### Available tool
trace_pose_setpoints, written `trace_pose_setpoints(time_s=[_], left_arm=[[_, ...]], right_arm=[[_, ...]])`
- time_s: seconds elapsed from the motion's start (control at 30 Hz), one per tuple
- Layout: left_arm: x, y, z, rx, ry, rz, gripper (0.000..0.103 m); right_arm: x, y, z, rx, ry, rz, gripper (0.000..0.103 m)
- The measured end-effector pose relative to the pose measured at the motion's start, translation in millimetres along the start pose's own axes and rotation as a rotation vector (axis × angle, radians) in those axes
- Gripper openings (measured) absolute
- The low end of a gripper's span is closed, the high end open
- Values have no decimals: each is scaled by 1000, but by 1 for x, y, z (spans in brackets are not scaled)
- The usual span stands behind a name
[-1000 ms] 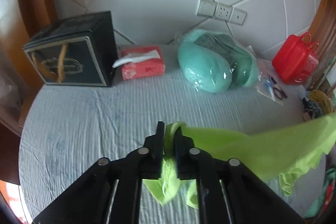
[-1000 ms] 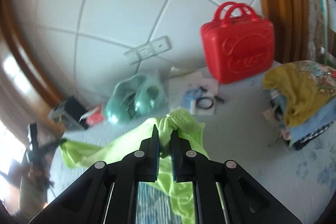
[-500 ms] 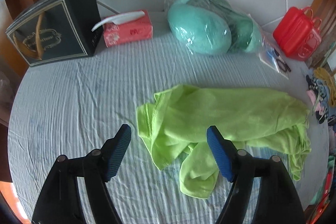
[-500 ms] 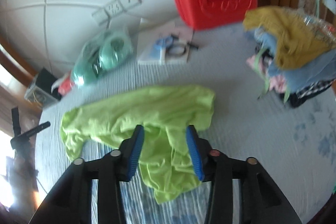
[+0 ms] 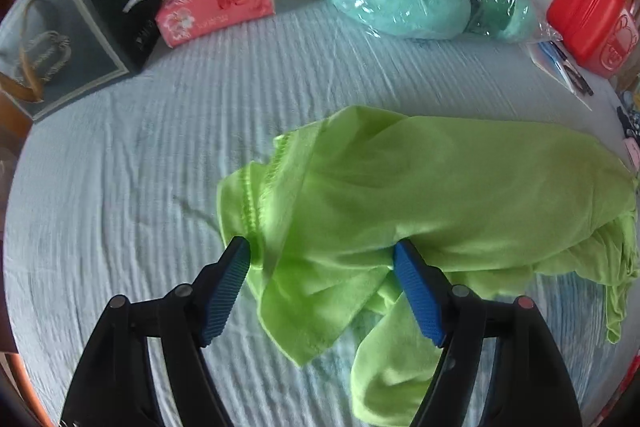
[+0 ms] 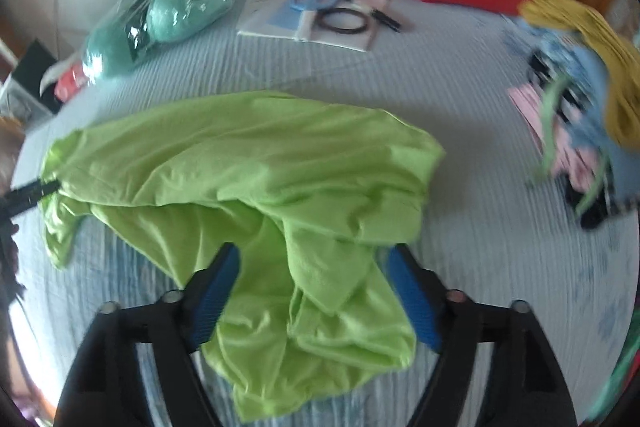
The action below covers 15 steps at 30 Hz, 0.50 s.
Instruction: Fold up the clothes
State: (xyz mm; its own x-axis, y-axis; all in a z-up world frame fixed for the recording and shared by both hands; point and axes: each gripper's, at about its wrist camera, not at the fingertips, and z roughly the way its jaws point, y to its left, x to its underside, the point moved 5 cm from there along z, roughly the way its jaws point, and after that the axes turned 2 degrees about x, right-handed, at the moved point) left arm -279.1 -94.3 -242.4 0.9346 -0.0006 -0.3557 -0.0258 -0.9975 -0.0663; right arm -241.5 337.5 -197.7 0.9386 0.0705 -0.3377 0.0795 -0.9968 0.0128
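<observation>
The green shirt (image 5: 460, 195) lies bunched in the middle of the bed (image 5: 120, 227), not flat, so it is not folded. Both tongs, left (image 5: 322, 267) and right (image 6: 314, 267), gape wide over its near edge and hold nothing. More clothes (image 6: 580, 99) wait by the right edge.

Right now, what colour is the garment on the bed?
Lime green garment, clearest in the left wrist view.

Bed (image 5: 120, 187) (green garment (image 5: 440, 187) atop)
</observation>
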Motion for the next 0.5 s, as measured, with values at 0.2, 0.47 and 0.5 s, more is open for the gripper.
trace_pose_setpoints(time_s=[0.2, 0.47, 0.5], left_arm=[[-33, 4, -25, 15, -55, -45, 8], [-98, 24, -75, 12, -147, -160, 34], [-98, 24, -80, 17, -157, -157, 46]], right_arm=[[-38, 0, 7, 5, -18, -60, 9], [-123, -53, -56, 0, -239, 131, 46], [-123, -54, -59, -21, -235, 139, 46]])
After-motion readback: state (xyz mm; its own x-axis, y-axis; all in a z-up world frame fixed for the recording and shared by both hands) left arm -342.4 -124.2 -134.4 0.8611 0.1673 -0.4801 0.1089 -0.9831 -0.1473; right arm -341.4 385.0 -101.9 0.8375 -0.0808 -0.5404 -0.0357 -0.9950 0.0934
